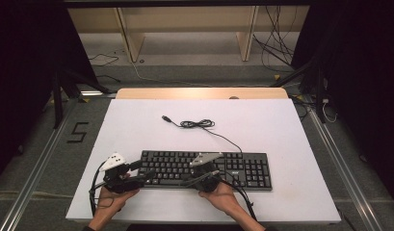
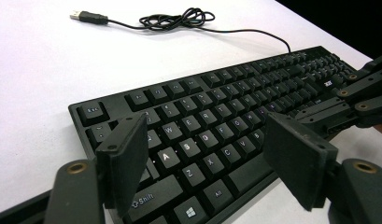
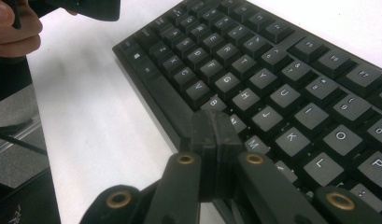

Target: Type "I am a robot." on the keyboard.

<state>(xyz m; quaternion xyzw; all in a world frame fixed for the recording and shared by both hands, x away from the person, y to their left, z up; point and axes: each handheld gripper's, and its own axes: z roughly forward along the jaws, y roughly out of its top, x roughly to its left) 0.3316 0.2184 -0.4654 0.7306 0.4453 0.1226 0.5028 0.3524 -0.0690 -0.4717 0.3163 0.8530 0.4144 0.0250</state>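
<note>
Right claw [image 3: 212, 122] flat pads pressed together over matte black keyboard [image 3: 272, 84].

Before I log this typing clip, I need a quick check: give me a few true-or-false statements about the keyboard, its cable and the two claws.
1. The keyboard is black. True.
2. Its USB plug is plugged into a socket. False: it lies loose on the white tabletop.
3. The right claw is shut. True.
4. The left claw is shut. False: its jaws stand apart over the keys.
5. The cable is bunched midway. True.
</note>
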